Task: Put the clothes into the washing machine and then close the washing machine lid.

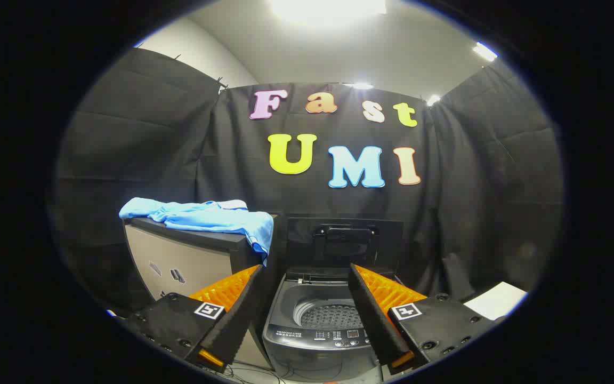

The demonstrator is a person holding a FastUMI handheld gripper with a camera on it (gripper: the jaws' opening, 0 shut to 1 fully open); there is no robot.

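Note:
A light blue garment (205,216) lies crumpled on top of a cabinet, left of the washing machine, with one corner hanging over the cabinet's right edge. The dark grey top-loading washing machine (320,333) stands ahead of the fingers with its lid (345,240) raised upright at the back. Its perforated drum (331,316) shows between the fingers and looks bare. My gripper (305,277) is open, held well back from the machine, with nothing between its fingers.
The cabinet (179,261) has a dark top and pale front and stands close against the machine's left side. A white flat surface (496,300) shows to the right. Black cloth walls close the booth behind and at both sides.

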